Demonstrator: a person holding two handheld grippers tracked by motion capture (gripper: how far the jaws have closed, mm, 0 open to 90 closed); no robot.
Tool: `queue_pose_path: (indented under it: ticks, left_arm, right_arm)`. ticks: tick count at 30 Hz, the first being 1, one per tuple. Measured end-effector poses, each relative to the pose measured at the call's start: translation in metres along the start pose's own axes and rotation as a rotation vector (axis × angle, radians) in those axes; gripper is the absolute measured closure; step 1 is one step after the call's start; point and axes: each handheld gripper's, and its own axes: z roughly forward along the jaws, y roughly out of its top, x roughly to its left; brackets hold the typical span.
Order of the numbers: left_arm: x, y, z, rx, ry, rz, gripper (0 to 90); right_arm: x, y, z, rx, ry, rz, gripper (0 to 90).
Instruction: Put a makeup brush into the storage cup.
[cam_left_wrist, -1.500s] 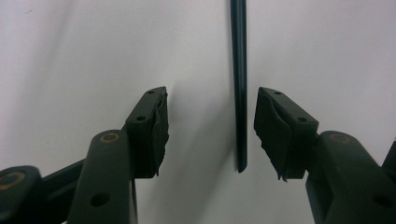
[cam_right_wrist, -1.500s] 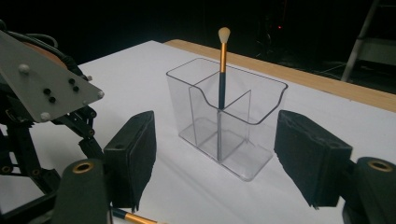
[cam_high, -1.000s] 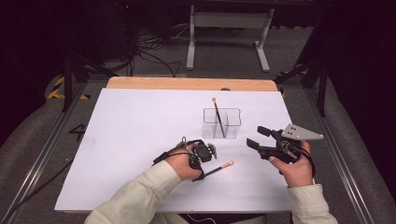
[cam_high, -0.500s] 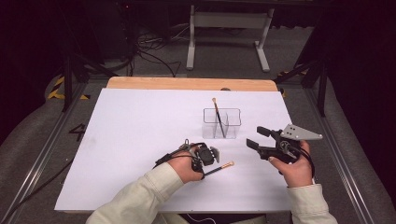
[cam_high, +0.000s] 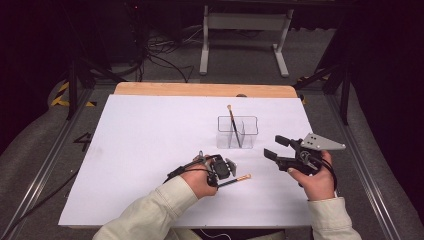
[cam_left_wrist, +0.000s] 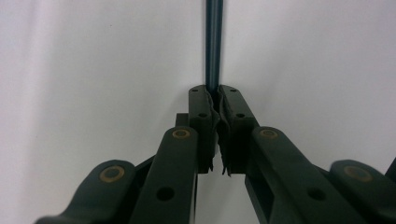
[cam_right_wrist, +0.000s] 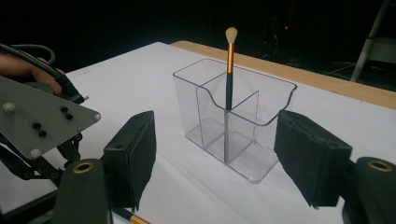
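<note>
Black-handled brush (cam_high: 234, 180) clamped in left gripper (cam_high: 226, 170); right gripper (cam_high: 274, 148) wide, nr clear holder (cam_high: 238, 132).

You see a big white sheet (cam_high: 150, 150) covering the counter (cam_high: 200, 90), and a strip of bare wood shows at the far edge. On the dark floor behind it lie black cables (cam_high: 160, 60). A grey metal stand (cam_high: 245, 25) waits back there too.
</note>
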Motion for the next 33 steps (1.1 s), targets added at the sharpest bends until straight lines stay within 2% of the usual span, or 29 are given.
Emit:
queue_pose_path:
  ticks: [4,8,10,13,15,17,18,19,21,24,25,31,33]
  left_arm:
    - [0.002,0.000,0.000,-0.004,-0.010,0.004,84.3]
    - [0.007,-0.003,0.000,-0.023,-0.046,-0.015,84.4]
    - [0.008,-0.004,-0.002,-0.033,-0.043,-0.012,84.4]
    - [0.010,-0.008,-0.005,-0.073,-0.061,-0.015,84.3]
    - [0.013,-0.011,-0.010,-0.104,-0.052,-0.011,84.4]
    - [0.015,-0.014,-0.015,-0.149,-0.061,-0.014,84.4]
    - [0.016,-0.016,-0.018,-0.188,-0.060,-0.016,84.4]
    - [0.016,-0.016,-0.018,-0.188,-0.060,-0.016,84.4]
    - [0.020,-0.023,-0.025,-0.252,-0.067,-0.009,84.4]
    - [0.021,-0.028,-0.028,-0.273,-0.067,-0.007,84.4]
    - [0.022,-0.032,-0.031,-0.292,-0.043,-0.015,84.4]
    - [0.024,-0.042,-0.039,-0.357,-0.028,-0.009,84.5]
    - [0.026,-0.047,-0.043,-0.391,-0.020,-0.017,84.5]
  right_arm:
    - [0.000,0.000,0.000,0.001,-0.001,0.001,30.8]
    - [-0.001,0.000,-0.001,-0.002,-0.001,0.002,30.8]
    - [-0.001,0.000,-0.001,-0.003,-0.002,0.003,30.8]
    - [-0.001,0.000,-0.001,-0.003,-0.002,0.002,30.9]
    - [-0.001,0.001,-0.002,-0.004,-0.005,0.003,30.9]
    - [-0.002,0.001,-0.003,-0.006,-0.007,0.006,30.9]
    - [-0.002,0.001,-0.003,-0.009,-0.007,0.005,30.9]
    - [-0.002,0.001,-0.003,-0.008,-0.008,0.006,30.9]
    - [-0.002,0.001,-0.004,-0.011,-0.008,0.009,30.9]
    - [-0.003,0.002,-0.005,-0.015,-0.010,0.009,30.9]
    - [-0.004,0.002,-0.005,-0.017,-0.010,0.009,30.9]
    - [-0.004,0.002,-0.006,-0.018,-0.012,0.014,30.9]
    - [-0.005,0.002,-0.006,-0.021,-0.015,0.013,30.9]
